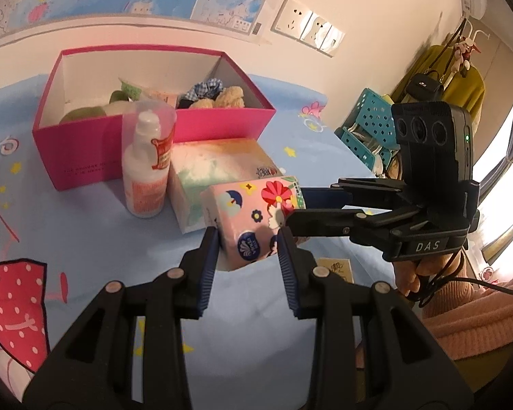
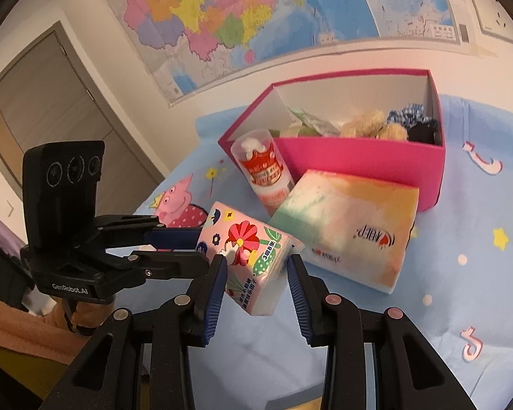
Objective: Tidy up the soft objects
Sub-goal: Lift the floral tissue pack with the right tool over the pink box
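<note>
left claw (image 1: pixel 248 239) + right claw (image 2: pixel 258 266): both clamp tissue pack (image 1: pixel 253 218) | risk: uneven pull tears or drops it short of box (image 1: pixel 222 123) ahead

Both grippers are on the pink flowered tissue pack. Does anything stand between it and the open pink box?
Yes. The larger pastel tissue box and the white bottle with a clear cap stand between the pink flowered tissue pack and the pink cardboard box, right against its front wall. Going over them looks open.

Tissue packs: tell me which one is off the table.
The small pink flowered pack, held up between both grippers. The bigger pastel pack lies flat on the blue cloth by the pink box.
</note>
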`<action>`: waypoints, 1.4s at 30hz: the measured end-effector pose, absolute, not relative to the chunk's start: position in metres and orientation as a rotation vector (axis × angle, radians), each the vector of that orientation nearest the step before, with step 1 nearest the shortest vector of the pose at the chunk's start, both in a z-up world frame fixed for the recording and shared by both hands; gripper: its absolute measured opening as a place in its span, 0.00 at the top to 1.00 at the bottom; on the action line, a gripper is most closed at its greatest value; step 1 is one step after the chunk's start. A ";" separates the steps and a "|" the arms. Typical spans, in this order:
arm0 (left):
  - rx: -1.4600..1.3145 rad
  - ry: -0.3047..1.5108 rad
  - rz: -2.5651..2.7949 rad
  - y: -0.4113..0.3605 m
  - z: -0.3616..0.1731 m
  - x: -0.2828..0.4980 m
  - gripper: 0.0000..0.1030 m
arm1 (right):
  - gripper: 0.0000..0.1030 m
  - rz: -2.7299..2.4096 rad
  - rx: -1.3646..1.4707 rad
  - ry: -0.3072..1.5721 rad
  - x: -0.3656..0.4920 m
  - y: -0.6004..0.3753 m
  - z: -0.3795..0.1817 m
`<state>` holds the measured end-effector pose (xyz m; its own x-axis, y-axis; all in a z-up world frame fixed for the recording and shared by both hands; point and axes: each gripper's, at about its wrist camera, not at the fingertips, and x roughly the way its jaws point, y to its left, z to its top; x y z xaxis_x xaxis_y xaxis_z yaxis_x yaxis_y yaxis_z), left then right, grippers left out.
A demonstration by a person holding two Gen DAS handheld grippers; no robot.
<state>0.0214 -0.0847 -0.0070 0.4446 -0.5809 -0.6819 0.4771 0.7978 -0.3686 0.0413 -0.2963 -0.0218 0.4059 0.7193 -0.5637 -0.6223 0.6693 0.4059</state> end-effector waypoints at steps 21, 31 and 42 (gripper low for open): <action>-0.096 0.858 -0.668 -0.091 0.003 0.025 0.65 | 0.64 0.845 0.136 0.738 0.043 -0.303 -0.009; -0.108 0.846 -0.687 -0.091 0.008 0.032 0.65 | 0.64 0.841 0.130 0.707 0.046 -0.306 0.000; -0.077 0.802 -0.673 -0.092 0.029 0.048 0.65 | 0.64 0.836 0.109 0.634 0.059 -0.304 0.025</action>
